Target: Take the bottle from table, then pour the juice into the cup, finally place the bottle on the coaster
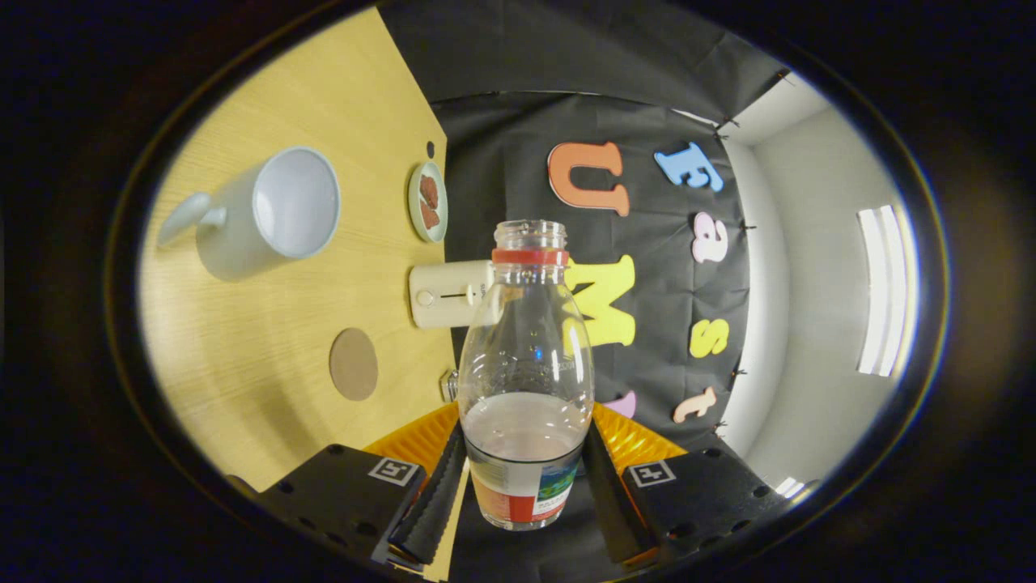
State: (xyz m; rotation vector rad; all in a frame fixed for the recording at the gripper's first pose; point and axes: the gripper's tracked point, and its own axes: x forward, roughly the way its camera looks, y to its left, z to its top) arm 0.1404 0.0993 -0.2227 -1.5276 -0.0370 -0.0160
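I have the bottle (pixel 526 380) clamped between the fingers of the gripper (pixel 522 486); both fingers (pixel 433 506) press on its lower body at the label, one on each side. The bottle is clear plastic, cap off, with a red ring below the open neck. Pale juice fills roughly its lower third, and the liquid surface sits level with the fingers' upper ends. The view is rolled, so the wooden table (pixel 267 340) stands on one side and the booth wall on the other.

On the table I see the cup (pixel 271 210), a pale mug with its open mouth facing the bottle side and its handle pointing away. The cup looks empty. The round brown coaster (pixel 354 363) lies flat on the wood, well apart from the cup, bare. Beyond the coaster, near the table's far edge, sits a small cream-coloured box (pixel 449 293) partly behind the bottle. Near it is a small dish (pixel 427 202) holding reddish-brown pieces.
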